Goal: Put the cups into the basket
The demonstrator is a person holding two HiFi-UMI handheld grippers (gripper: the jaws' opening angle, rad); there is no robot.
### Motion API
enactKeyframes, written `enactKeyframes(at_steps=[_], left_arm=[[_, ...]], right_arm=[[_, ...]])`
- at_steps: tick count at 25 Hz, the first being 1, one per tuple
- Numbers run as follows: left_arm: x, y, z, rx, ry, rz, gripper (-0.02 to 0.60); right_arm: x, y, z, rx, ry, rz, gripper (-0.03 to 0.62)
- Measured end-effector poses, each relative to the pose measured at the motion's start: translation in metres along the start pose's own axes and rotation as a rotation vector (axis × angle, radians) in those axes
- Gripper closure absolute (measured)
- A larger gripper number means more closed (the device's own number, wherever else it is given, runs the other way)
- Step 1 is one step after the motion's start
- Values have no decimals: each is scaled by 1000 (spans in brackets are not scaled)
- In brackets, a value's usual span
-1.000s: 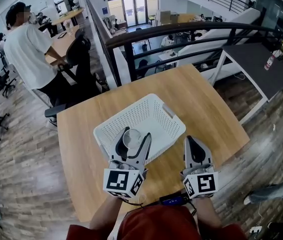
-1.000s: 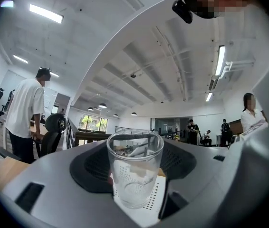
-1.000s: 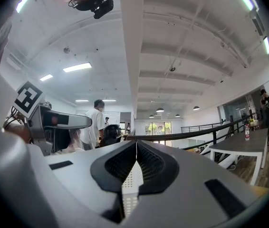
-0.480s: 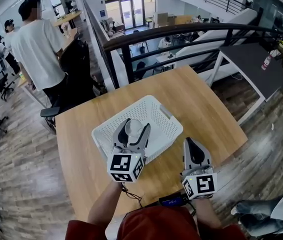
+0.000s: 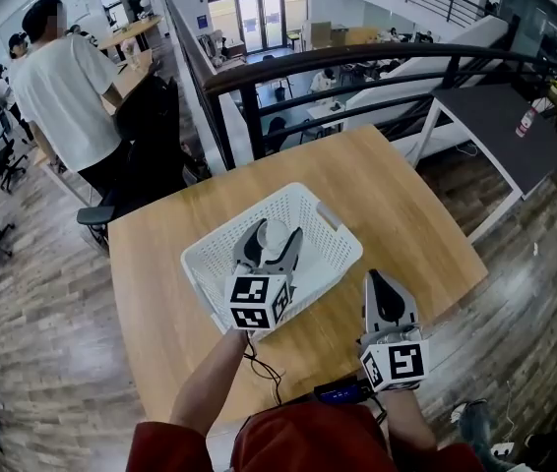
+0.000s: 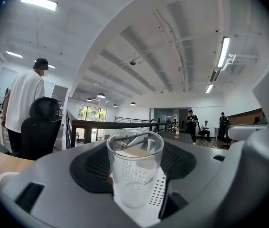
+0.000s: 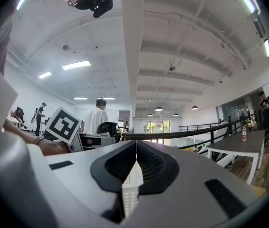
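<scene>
The left hand-held gripper (image 5: 274, 232) holds 1 clear cup (image 6: 134, 170) upright between its 2 jaws, which stand wide and press on the cup's sides. The cup looks empty. This hand-held gripper points level and away from the person, and it reaches over the near half of the basket (image 5: 310, 199), so the cup is over the basket's inside. Whether the cup's base touches the basket floor cannot be told. Through the glass and under it, the left gripper view shows the basket's perforated white wall.

The right hand-held gripper (image 5: 375, 281) has its 2 jaws together with nothing between them. It also points level and sits low over the table (image 5: 397, 195), just beside the basket's near right corner but apart from it. In the right gripper view a strip of the basket's wall shows past the closed tips, and the left hand-held gripper's marker cube (image 7: 63, 125) stands off to the left.

The basket is white, rectangular and set at an angle near the middle of the wooden table. No other cup shows on the table or in the basket.

Beyond the table's far edge runs a dark railing (image 5: 357, 62). To the far left a person (image 5: 62, 82) in a white shirt stands by a black chair (image 5: 151, 106).
</scene>
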State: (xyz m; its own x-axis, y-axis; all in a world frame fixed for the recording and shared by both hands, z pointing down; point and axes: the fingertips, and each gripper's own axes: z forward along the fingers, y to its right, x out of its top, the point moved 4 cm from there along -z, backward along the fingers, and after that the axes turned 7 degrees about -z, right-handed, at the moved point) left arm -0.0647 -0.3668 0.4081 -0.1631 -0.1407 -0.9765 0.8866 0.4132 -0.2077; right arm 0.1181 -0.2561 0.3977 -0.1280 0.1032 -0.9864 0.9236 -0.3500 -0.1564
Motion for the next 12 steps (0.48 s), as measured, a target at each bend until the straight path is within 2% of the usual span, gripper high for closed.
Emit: enactKeyframes(at_steps=[9, 12], left_arm=[[-22, -13, 24, 10, -47, -38, 296], [-27, -17, 31, 11, -62, -27, 296]], right_arm=[[-6, -5, 2, 10, -16, -1, 582], [-6, -6, 4, 12, -20, -4, 583]])
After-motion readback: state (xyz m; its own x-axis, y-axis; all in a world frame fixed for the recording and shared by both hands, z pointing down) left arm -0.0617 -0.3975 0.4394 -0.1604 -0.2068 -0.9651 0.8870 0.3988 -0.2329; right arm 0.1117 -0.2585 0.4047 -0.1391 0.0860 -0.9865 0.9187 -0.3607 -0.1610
